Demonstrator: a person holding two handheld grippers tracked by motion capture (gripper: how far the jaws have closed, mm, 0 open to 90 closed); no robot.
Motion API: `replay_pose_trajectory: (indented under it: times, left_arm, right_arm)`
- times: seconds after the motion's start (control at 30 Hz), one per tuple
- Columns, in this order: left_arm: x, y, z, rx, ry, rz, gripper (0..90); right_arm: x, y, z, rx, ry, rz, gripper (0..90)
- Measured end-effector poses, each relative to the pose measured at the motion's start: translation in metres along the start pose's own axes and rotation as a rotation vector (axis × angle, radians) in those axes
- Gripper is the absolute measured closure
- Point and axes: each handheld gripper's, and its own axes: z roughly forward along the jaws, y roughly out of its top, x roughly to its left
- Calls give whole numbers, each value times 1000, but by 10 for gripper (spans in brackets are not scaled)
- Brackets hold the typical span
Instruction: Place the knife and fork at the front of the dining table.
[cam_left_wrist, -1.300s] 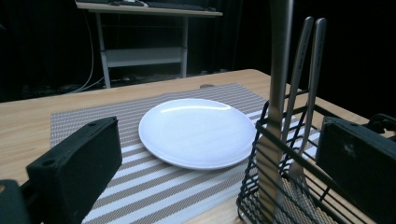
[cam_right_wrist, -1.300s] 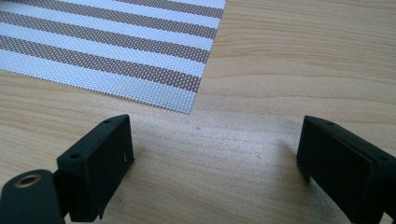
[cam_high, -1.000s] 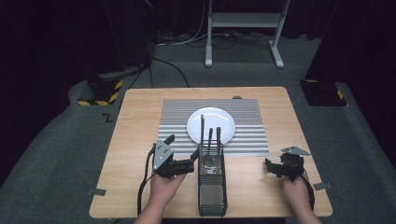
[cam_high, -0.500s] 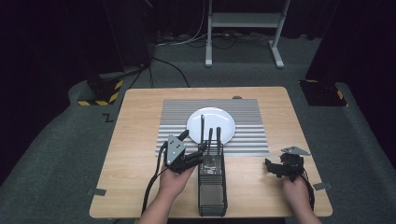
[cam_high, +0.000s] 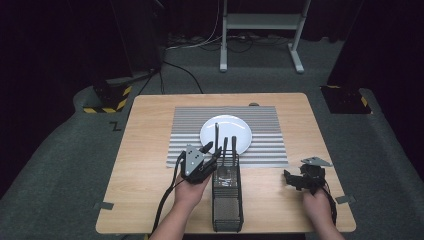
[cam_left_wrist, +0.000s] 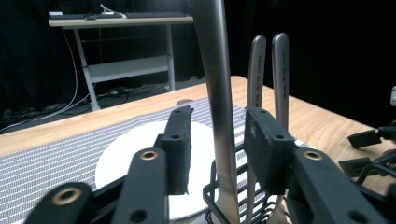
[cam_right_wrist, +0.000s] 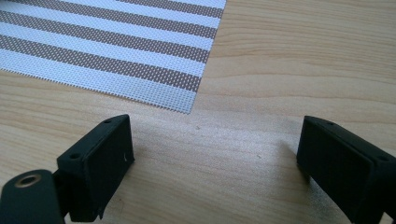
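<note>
Left gripper view: the left tool (cam_left_wrist: 217, 154) stands released, its jaws either side of an upright utensil handle (cam_left_wrist: 215, 93), long axis vertical, rising from the wire caddy (cam_high: 227, 200) near the surface's front edge. The right tool (cam_right_wrist: 215, 163) sits spread wide, well apart.

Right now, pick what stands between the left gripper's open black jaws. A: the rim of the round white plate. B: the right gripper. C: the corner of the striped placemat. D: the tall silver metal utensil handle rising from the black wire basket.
D: in the left gripper view the silver metal utensil handle rises from the black wire basket between the left gripper's jaws, with a gap either side.
</note>
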Motion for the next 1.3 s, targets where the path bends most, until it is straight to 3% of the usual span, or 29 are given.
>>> replay_pose_trajectory:
  times: [0.37, 1.03, 1.3]
  left_arm:
    - [-4, -2, 5, 8, 12, -17, 774]
    - [-15, -5, -8, -41, 54, -71, 806]
    - [-18, -2, -13, -76, 65, -52, 808]
  right_arm:
    - [0, 0, 0, 0, 0, 0, 103]
    - [0, 0, 0, -1, 1, 0, 103]
    - [0, 0, 0, -1, 1, 0, 103]
